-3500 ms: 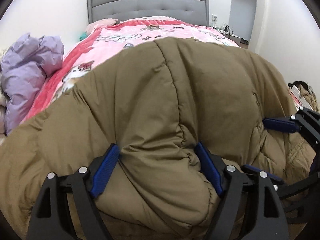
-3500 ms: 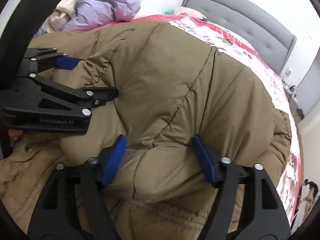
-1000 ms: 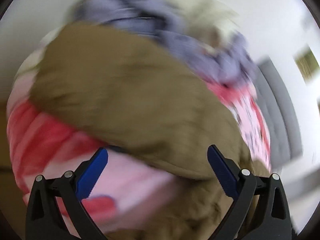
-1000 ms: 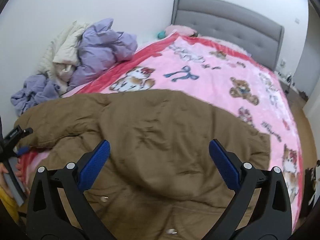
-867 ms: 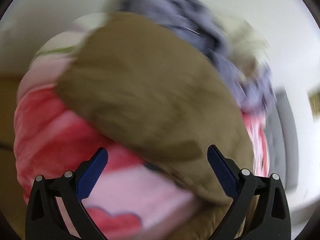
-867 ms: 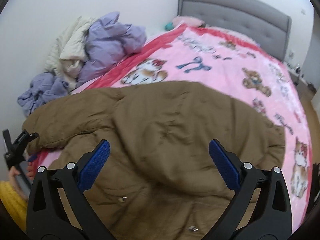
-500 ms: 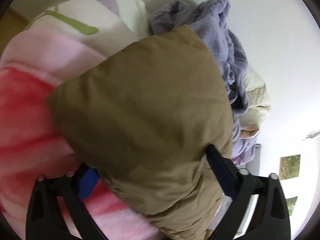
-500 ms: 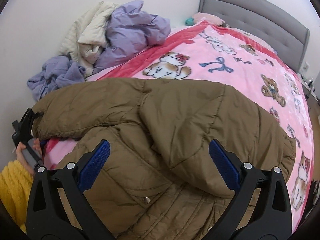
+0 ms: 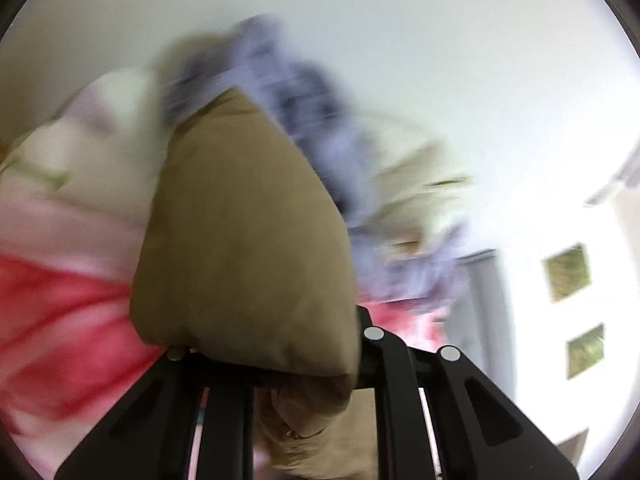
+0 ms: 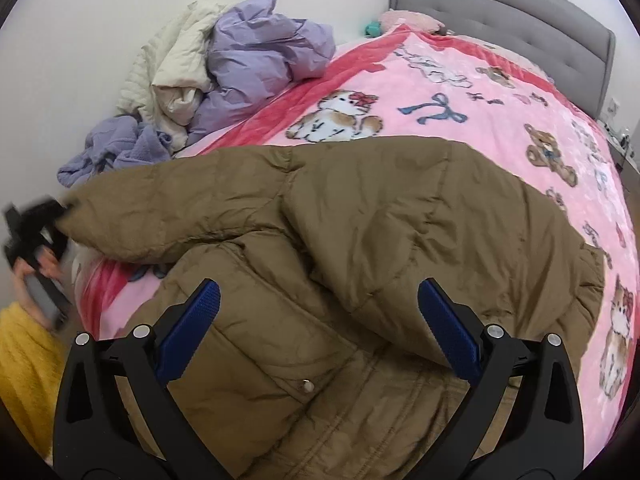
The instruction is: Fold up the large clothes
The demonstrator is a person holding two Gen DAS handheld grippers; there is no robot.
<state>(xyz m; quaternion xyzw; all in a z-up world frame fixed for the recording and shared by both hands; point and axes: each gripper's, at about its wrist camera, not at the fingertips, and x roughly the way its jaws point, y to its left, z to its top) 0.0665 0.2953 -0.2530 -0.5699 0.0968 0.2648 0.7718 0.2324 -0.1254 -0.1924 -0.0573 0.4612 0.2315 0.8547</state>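
A brown puffer coat (image 10: 384,240) lies across the near end of a bed with a pink cartoon blanket (image 10: 480,92). Its left sleeve (image 10: 168,208) stretches to the left. My left gripper (image 10: 38,220) is shut on the sleeve's cuff, held by a hand at the bed's left edge. In the left wrist view the sleeve end (image 9: 248,248) fills the space between the closed jaws of the left gripper (image 9: 272,356); that view is blurred. My right gripper (image 10: 318,320) is open and empty, hovering above the coat's front near a snap button (image 10: 307,386).
A pile of lilac and cream clothes (image 10: 224,60) lies against the wall at the bed's left side, with a lilac fleece (image 10: 116,148) below it. A grey padded headboard (image 10: 500,12) stands at the far end. A yellow sleeve (image 10: 24,364) shows at lower left.
My left gripper has closed on the coat's sleeve cuff and is moving with it. My right gripper has stayed open and drawn closer over the coat.
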